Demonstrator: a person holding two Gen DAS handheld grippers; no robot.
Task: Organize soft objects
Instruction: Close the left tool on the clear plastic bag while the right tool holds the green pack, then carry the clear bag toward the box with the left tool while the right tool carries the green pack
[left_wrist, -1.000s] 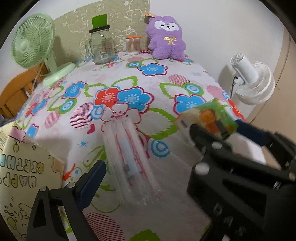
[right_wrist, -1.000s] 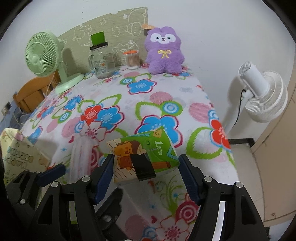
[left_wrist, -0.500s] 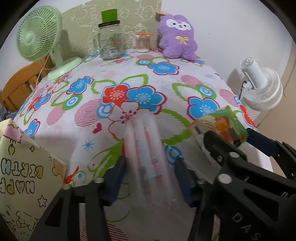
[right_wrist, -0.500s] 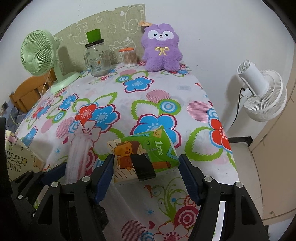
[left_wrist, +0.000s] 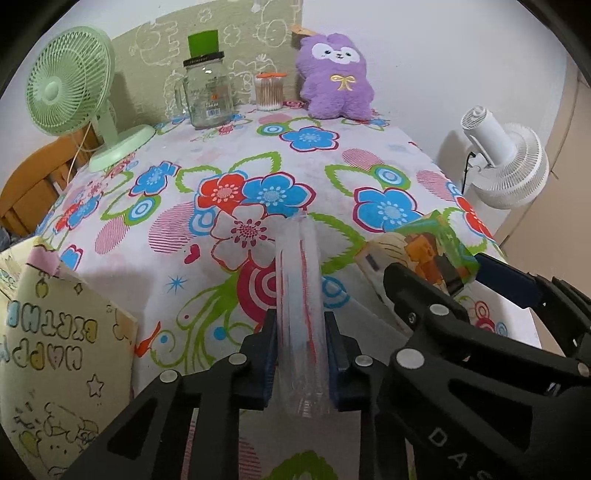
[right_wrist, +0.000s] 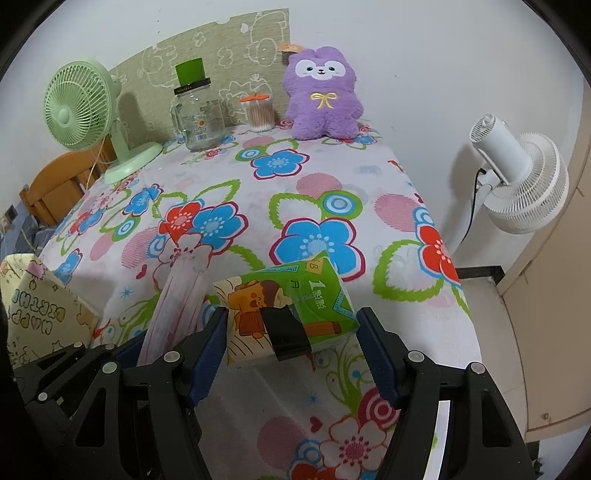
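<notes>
Left wrist view: your left gripper (left_wrist: 301, 350) is clamped on the clear plastic packet (left_wrist: 300, 295), blue pads pressing both its long sides; the packet stretches forward over the floral tablecloth (left_wrist: 229, 184).
Right wrist view: your right gripper (right_wrist: 291, 354) has its jaws spread wide around the green tissue pack (right_wrist: 288, 310); the left pad sits against the pack's edge, the right pad stands just clear of it. The pack rests on the cloth near the table's right edge.
Change: half a second ago your left fingers stood apart beside the packet; now they have closed on it. The right gripper and tissue pack look unchanged.
Only in left view: the pads squeezing the packet, with your right gripper's frame just beside on the right.
Only in right view: the gap at the tissue pack's right side.
Far end: purple plush (left_wrist: 334, 77) sits upright against the wall, well apart from both grippers.
Near left: birthday gift bag (left_wrist: 55, 332).
</notes>
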